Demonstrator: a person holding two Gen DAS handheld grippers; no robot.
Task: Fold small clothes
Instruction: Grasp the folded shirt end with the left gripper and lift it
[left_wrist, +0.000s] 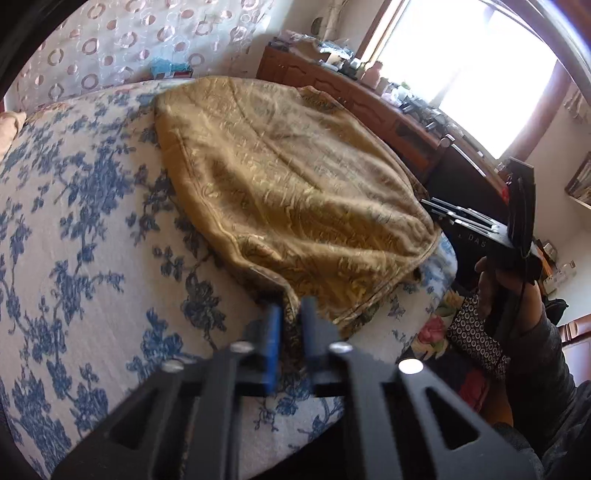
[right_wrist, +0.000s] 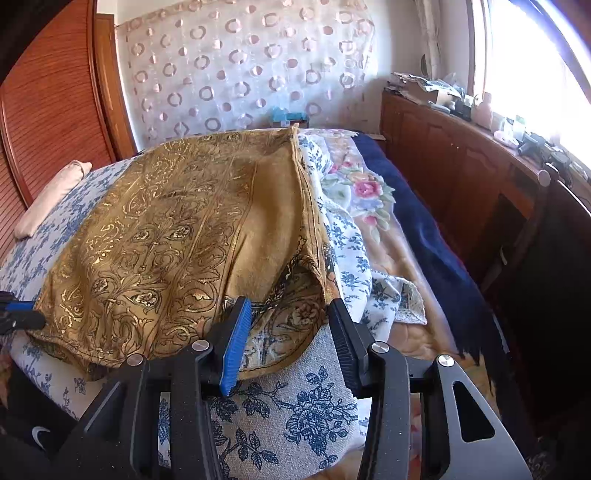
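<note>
A golden cloth (left_wrist: 288, 177) with a scroll pattern lies spread on the blue-flowered bed cover (left_wrist: 74, 221). In the left wrist view my left gripper (left_wrist: 291, 319) is shut on the cloth's near corner, and a strip of hem shows between the blue pad and the black one. The right wrist view shows the same cloth (right_wrist: 166, 240), with my right gripper (right_wrist: 290, 328) open astride its near right corner. A fold of fabric lies between the fingers. My left gripper (right_wrist: 27, 312) shows at the cloth's left edge. A person's hand (left_wrist: 517, 295) holds the right gripper (left_wrist: 430, 210) at the cloth's right side.
A wooden cabinet (right_wrist: 461, 166) loaded with clutter runs under the bright window on the right. A flowered blanket (right_wrist: 365, 192) and a dark blue one lie between cloth and cabinet. A pillow (right_wrist: 51, 199) rests by the wooden headboard (right_wrist: 48, 110). A ring-patterned curtain (right_wrist: 240, 74) hangs behind.
</note>
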